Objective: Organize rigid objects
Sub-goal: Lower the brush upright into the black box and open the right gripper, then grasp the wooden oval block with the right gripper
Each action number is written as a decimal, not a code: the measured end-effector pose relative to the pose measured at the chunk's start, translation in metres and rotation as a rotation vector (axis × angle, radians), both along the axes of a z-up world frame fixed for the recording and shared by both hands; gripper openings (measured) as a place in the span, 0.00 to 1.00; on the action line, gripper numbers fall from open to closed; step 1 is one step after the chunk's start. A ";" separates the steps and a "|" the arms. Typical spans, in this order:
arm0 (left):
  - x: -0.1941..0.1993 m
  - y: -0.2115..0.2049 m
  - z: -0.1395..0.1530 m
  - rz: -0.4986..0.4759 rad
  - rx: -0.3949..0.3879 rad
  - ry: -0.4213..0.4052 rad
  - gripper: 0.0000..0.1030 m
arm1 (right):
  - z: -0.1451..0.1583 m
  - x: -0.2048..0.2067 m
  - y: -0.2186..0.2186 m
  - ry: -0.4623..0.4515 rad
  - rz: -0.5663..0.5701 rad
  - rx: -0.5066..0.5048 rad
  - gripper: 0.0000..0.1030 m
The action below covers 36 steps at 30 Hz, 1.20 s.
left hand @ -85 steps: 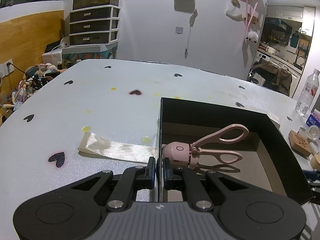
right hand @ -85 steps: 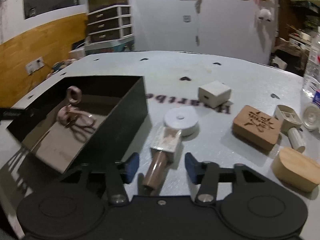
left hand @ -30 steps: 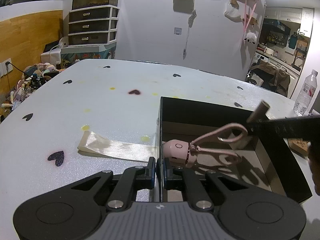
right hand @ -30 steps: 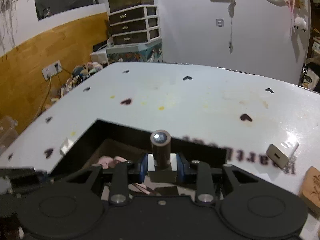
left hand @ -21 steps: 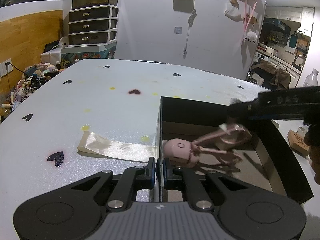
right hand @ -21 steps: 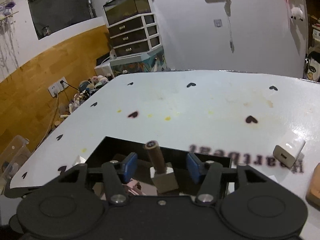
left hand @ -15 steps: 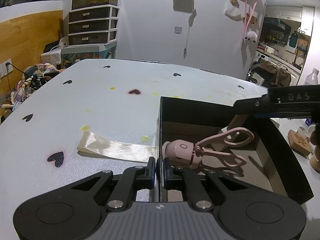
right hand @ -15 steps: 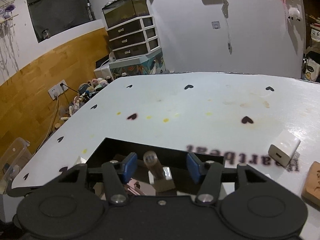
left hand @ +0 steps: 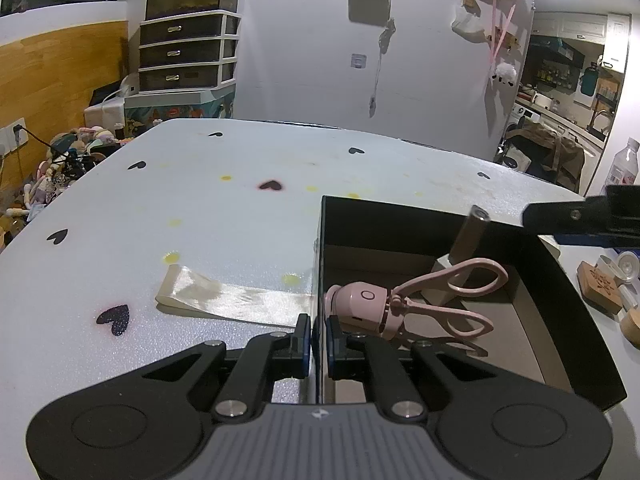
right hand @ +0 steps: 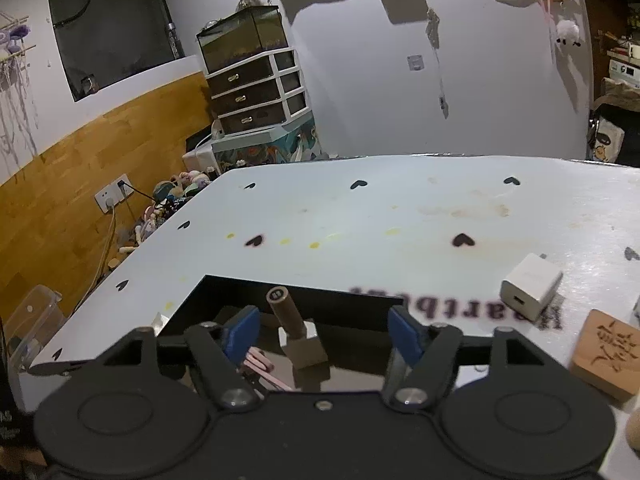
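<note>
Two things lie in the black box (left hand: 520,236): a pink eyelash curler (left hand: 404,300) near its left wall, and a wooden-handled stamp (right hand: 298,332) farther in. The right gripper (right hand: 322,334) has just been opening, its jaws wide apart and clear of the stamp. The left gripper (left hand: 317,340) is clamped on the box's left wall.

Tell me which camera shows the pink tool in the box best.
The left wrist view. There the pink tool lies whole in the black box, its round head and both handle loops clear. The right wrist view shows only a pink sliver behind the open right gripper.
</note>
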<state>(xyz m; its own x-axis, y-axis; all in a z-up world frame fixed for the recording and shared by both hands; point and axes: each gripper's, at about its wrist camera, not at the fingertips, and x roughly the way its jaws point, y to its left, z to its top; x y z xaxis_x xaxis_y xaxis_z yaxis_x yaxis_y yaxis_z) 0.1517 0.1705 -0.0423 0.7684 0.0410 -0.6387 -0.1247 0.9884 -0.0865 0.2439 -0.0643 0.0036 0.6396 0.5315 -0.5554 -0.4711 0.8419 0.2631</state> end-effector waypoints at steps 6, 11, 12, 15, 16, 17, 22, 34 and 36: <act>0.001 -0.001 0.001 0.004 0.002 0.001 0.08 | 0.002 -0.013 -0.012 -0.038 -0.014 -0.004 0.86; 0.001 -0.001 0.001 0.004 0.002 0.001 0.08 | 0.002 -0.023 -0.023 -0.064 -0.031 -0.014 0.95; 0.001 -0.001 0.001 0.004 0.002 0.001 0.08 | 0.001 -0.025 -0.026 -0.067 -0.037 -0.016 0.97; 0.001 -0.001 0.001 0.004 0.002 0.001 0.07 | -0.001 -0.029 -0.035 -0.066 -0.064 -0.020 0.99; 0.001 -0.001 0.001 0.004 0.002 0.001 0.07 | -0.002 -0.030 -0.037 -0.065 -0.077 -0.024 1.00; 0.001 -0.001 0.001 0.004 0.002 0.001 0.07 | -0.003 -0.031 -0.041 -0.067 -0.098 -0.032 1.00; 0.001 -0.001 0.001 0.004 0.002 0.001 0.07 | -0.011 -0.037 -0.060 -0.097 -0.202 -0.080 1.00; 0.000 -0.001 0.001 0.003 0.002 0.001 0.07 | -0.044 -0.031 -0.117 -0.016 -0.493 -0.180 1.00; 0.001 -0.001 0.001 0.003 0.001 0.001 0.07 | -0.050 -0.026 -0.126 0.009 -0.537 -0.206 1.00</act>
